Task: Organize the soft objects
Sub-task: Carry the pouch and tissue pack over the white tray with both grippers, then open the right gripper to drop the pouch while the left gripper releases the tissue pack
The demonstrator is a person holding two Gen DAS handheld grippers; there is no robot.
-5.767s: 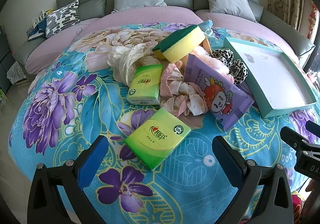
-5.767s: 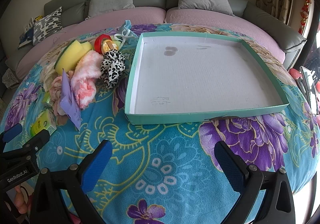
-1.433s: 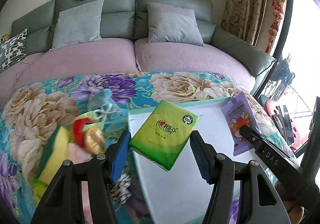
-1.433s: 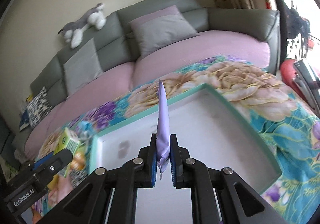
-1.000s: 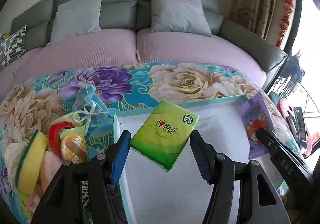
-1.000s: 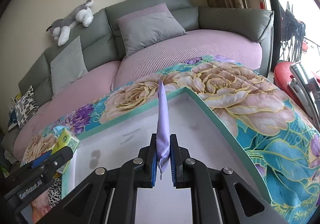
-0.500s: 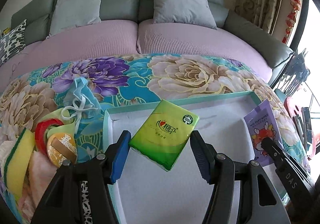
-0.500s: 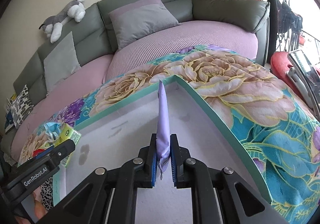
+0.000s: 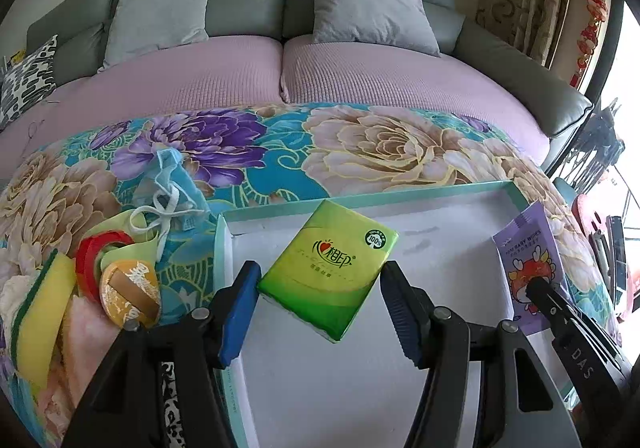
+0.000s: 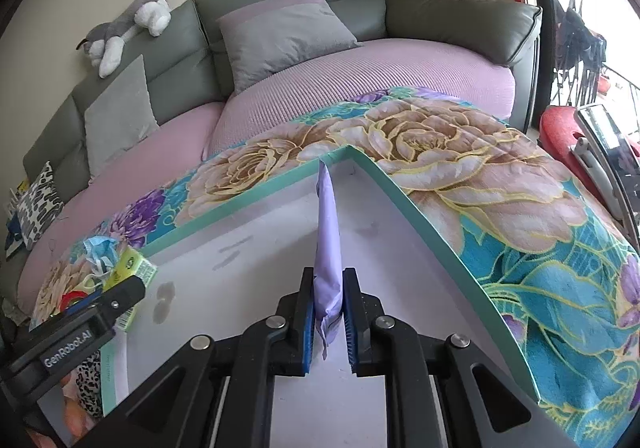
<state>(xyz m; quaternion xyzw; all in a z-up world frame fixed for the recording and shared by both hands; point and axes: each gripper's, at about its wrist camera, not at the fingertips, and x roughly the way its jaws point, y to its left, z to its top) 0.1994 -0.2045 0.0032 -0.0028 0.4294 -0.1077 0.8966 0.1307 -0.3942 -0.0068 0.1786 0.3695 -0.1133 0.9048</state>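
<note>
Both held items are at the placing step, judging by how they hang over the tray. Nearest, the left gripper (image 9: 320,312) is clenched on the green tissue pack (image 9: 328,272), its blue pads pressing the pack's two side edges. The right gripper (image 10: 328,312) pinches the lower edge of the purple wipes pouch (image 10: 329,232), which stands on edge ahead of its fingers; the jaws sit close with a slight gap on one side, so the grip looks light.

Below and ahead of both tools lies the teal tray (image 9: 400,199). Its white floor looks bare apart from a few smudges, though its near part is hidden.

Next, each item should probably be lowered to the floor before letting go.

Left of the left gripper, outside the tray, wait a yellow sponge (image 9: 40,312), a tape roll (image 9: 94,256) and a blue face mask (image 9: 168,183).
</note>
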